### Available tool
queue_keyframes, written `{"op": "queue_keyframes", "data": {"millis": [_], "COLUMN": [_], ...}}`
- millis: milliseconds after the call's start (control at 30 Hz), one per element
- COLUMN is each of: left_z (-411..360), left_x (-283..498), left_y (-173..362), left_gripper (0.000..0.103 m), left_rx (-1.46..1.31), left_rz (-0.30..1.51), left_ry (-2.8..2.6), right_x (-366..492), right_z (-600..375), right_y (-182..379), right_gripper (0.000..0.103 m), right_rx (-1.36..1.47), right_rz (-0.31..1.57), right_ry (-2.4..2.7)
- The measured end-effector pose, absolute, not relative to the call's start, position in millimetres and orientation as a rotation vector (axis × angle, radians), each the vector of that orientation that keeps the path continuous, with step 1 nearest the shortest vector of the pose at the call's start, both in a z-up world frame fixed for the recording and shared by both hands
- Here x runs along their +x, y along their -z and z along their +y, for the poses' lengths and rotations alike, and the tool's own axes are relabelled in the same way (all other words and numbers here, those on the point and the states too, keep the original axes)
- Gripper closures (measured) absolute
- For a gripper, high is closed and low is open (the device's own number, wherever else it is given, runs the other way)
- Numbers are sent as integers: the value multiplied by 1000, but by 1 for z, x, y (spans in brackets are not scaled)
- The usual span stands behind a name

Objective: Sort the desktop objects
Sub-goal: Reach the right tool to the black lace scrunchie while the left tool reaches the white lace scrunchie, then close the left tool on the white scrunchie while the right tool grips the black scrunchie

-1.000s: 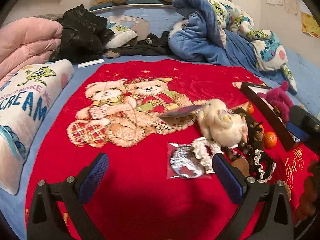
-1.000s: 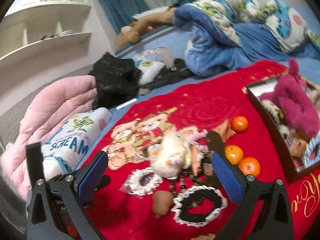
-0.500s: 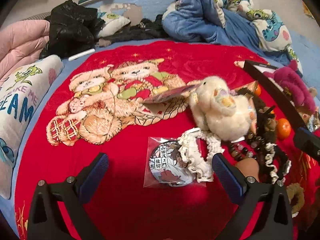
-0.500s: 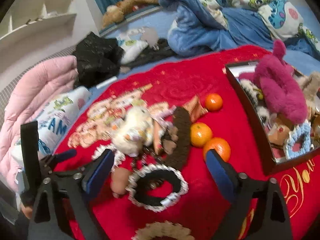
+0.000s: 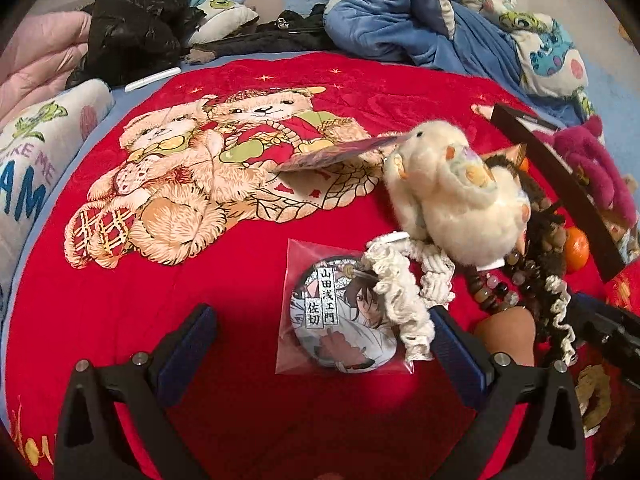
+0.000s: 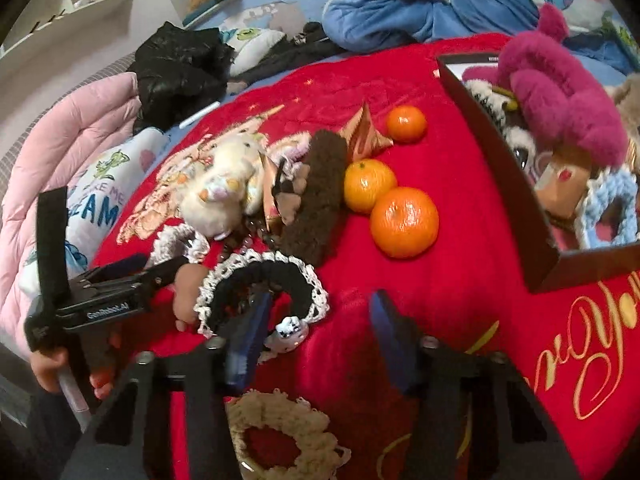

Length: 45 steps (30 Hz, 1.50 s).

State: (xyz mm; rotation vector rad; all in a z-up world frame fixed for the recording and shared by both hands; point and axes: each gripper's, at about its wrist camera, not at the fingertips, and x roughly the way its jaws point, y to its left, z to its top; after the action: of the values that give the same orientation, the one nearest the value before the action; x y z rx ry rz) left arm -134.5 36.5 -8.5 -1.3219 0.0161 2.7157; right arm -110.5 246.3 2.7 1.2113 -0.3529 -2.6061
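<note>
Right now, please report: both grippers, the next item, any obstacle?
Left gripper open, empty, around bagged badge. Right gripper open, empty, at black lace scrunchie. White scrunchie lies across the badge.

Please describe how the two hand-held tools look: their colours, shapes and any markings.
Both are black frames with two angled fingers carrying blue pads and silver bolts: left tool, right tool. Seen from the right wrist view, the left tool's body bears white lettering, seemingly "GenRobot.AI", and a bare hand grips its handle.
</note>
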Motion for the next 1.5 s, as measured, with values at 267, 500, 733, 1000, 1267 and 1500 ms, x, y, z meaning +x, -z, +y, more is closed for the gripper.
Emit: {"op": "queue_keyframes", "data": {"millis": [267,500,733,1000,1267,1500], "left_z": [41,43,45,42,33,34], "left_x": [-134,-129,-119,-102,-91,-78], "left_y": [10,8,1,-11,-20,-30], "left_gripper": [0,0,17,60,79,89], "left_rx": [-1333,-1317,-1259,-1185,-1138,-1066], "left_rz": [59,79,102,103,56,80], "left_ry": [-2710,-2720,-2745,-2809,-2828,-2841], "right_x": [-114,-116,-115,-113,-110,-109], "right_z": [227,234,226,226,222,216], "right_y": [-1,1,-3,-7,-11,-18], "right_gripper": [60,77,87,89,89,89], "right_rx": [1226,1233,1212,1186,1160,1134], "right_rz": [-248,-293,-253,-278,-287,-286], "right_ry": [2639,2658,2653,2647,2640,2645]}}
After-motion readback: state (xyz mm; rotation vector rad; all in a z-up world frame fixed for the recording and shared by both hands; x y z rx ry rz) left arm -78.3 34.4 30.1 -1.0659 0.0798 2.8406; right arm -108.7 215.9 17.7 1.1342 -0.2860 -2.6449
